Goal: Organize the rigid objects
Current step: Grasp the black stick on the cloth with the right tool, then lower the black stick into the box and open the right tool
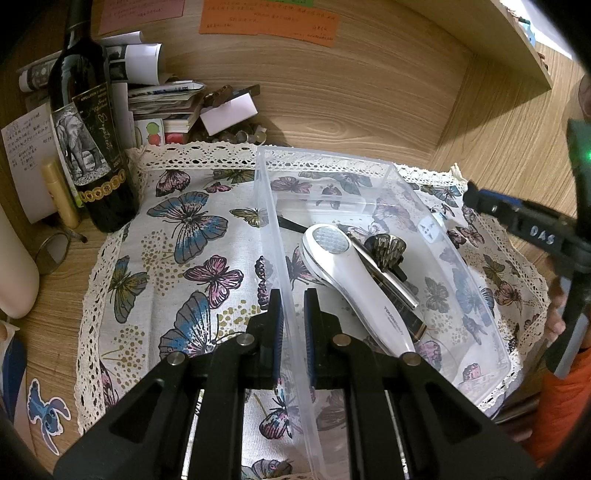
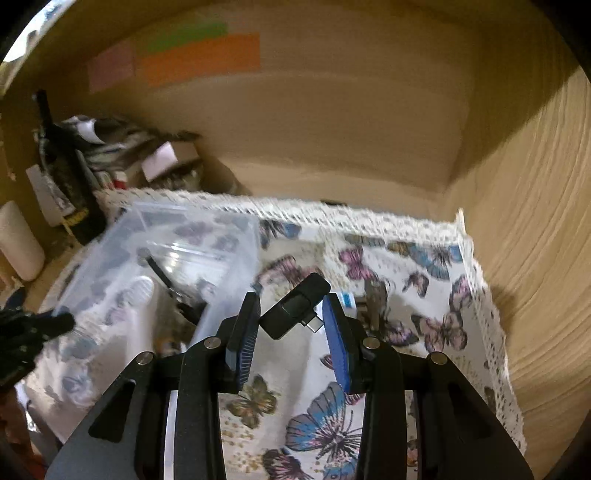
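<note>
The left gripper (image 1: 293,308) pinches the near left wall of the clear rectangular plastic bin (image 1: 491,325) between its pads. In the bin lie a white handheld device with a round grille (image 1: 351,273) and dark slender tools beside it. The right gripper (image 2: 291,314) clamps a small black L-shaped adapter with a metal plug (image 2: 295,306) above the butterfly-print lace-edged cloth (image 2: 406,295), just right of the bin; a dark wine bottle with an elephant label (image 1: 88,147) stands beyond.

We see white lace-edged cloth (image 1: 192,236) printed with blue, pink, olive butterflies. Clear plastic bin (image 1: 461,266) holds white handheld device (image 1: 354,273) with silver grid head. Dark wine bottle (image 1: 92,140) wears grey elephant label, gold coin band. Orange paper note (image 1: 269,18) on tan woodgrain wall (image 1: 351,92). Small black adapter (image 2: 295,306) between blue pads (image 2: 338,343).
</note>
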Demonstrator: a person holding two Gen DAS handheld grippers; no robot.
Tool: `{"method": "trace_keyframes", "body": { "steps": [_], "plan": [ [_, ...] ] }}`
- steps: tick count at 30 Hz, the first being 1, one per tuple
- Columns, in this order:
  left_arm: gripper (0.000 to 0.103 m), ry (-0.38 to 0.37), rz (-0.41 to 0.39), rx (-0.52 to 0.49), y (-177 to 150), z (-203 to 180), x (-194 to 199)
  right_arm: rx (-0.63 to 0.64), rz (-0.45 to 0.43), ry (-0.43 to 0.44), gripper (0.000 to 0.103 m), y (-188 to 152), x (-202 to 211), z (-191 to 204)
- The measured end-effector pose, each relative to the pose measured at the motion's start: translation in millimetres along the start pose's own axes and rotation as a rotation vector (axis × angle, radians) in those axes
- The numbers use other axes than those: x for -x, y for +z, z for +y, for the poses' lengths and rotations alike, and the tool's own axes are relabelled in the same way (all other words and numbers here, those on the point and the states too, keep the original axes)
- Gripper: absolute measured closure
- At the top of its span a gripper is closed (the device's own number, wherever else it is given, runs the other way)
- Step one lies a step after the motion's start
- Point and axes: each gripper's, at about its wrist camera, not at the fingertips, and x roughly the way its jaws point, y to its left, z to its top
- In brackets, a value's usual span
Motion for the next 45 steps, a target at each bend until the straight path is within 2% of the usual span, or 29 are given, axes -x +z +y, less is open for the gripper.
{"method": "trace_keyframes", "body": {
  "steps": [6,12,22,31,40,45],
  "plan": [
    [0.094,0.000,0.000,0.000,0.0,0.0,0.0,0.043,-0.056,0.038,0.071,11.0,14.3,20.4],
    [0.094,-0.001,0.000,0.000,0.0,0.0,0.0,0.109,-0.066,0.079,0.071,13.2,17.9,44.5],
    [0.094,0.000,0.000,0.000,-0.2,-0.1,0.1,0.216,0.041,0.130,0.071,-0.7,-13.6,81.8],
    [0.094,0.000,0.000,0.000,-0.2,-0.3,0.2,0.242,0.139,0.150,0.071,-10.4,-37.0,85.6],
    [0.094,0.000,0.000,0.001,0.0,-0.4,0.0,0.246,0.147,0.151,0.070,-11.2,-37.1,84.0],
    [0.094,0.000,0.000,-0.001,-0.2,-0.4,0.1,0.244,0.121,0.148,0.061,-8.9,-30.0,80.8]
  ]
}}
